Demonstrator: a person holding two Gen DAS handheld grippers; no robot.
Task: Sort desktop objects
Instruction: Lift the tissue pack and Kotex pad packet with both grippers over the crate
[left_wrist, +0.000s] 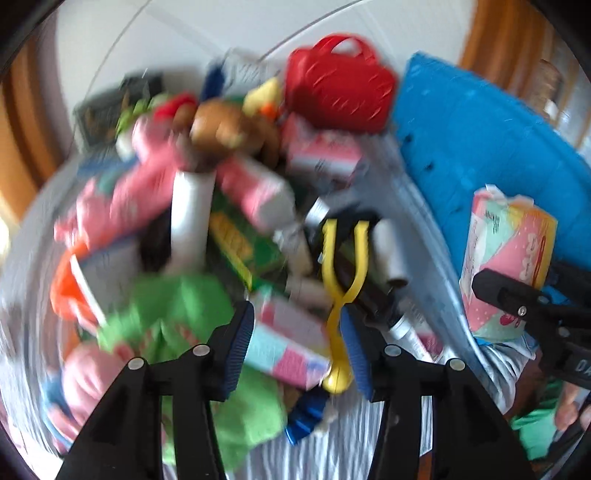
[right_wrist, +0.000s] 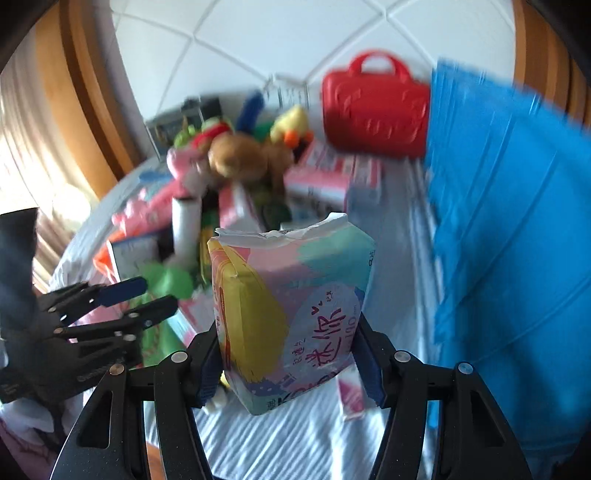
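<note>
A heap of desktop objects lies on a striped cloth: pink packs, a brown plush toy (left_wrist: 221, 127), a green cloth (left_wrist: 177, 299), a white tube (left_wrist: 190, 218) and a yellow slingshot (left_wrist: 341, 280). My left gripper (left_wrist: 295, 347) is open just above the heap, with the slingshot's handle beside its right finger. My right gripper (right_wrist: 288, 362) is shut on a pastel pack of pads (right_wrist: 291, 314) and holds it upright above the cloth. That pack also shows in the left wrist view (left_wrist: 506, 258). The left gripper shows at the left of the right wrist view (right_wrist: 140, 295).
A blue plastic bin (left_wrist: 480, 147) stands at the right, also in the right wrist view (right_wrist: 509, 229). A red toy suitcase (left_wrist: 340, 85) stands at the back. A black marker (left_wrist: 388, 317) lies near the bin. A small pink sachet (right_wrist: 351, 395) lies on the cloth.
</note>
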